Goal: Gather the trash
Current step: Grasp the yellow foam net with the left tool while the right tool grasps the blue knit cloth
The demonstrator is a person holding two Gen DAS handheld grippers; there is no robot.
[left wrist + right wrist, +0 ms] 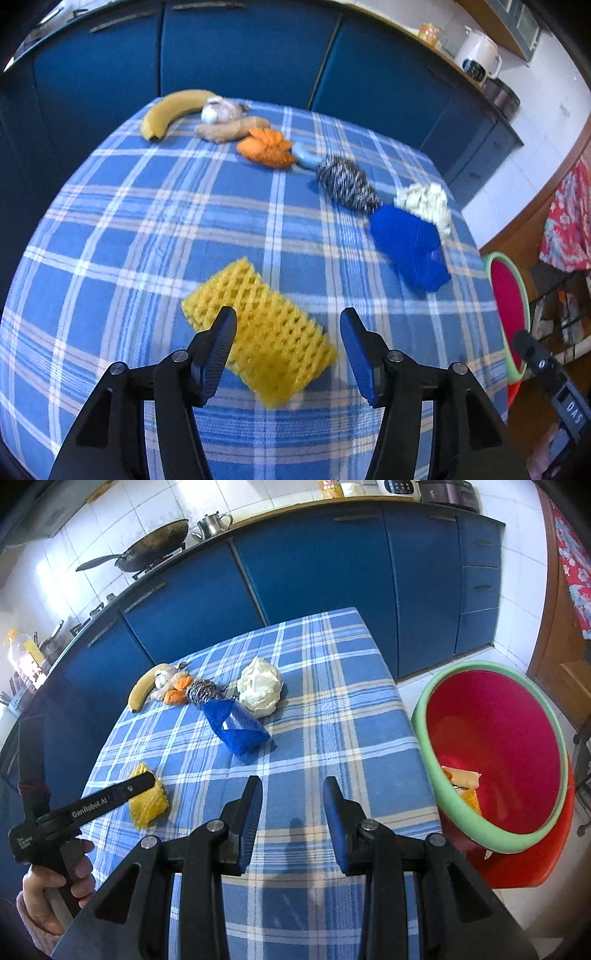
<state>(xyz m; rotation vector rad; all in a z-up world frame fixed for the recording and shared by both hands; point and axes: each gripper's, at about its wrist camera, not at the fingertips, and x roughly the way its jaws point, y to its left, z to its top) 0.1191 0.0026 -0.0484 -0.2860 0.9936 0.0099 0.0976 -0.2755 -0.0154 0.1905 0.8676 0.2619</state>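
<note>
A yellow foam net point(266, 339) point(147, 801) lies on the blue checked tablecloth point(147, 240). My left gripper point(288, 315) hangs open just above it, jaws wide, one on each side of the net's near half, pads not touching. Further off lie a crumpled blue net point(410, 247) point(236, 727), a white paper wad point(424, 203) point(258, 686), a steel scourer point(345, 181) and orange peel point(266, 147). My right gripper point(292, 783) is open over bare cloth, nothing between its fingers. Right of the table stands a red bin with a green rim point(491, 834) point(517, 373), scraps inside.
A banana point(170, 110), garlic point(218, 109) and ginger point(229, 129) lie at the table's far corner. Blue cabinets point(314, 565) run behind the table, with a wok point(155, 546) and kettle on the counter. A hand point(55, 893) holds the left gripper's handle.
</note>
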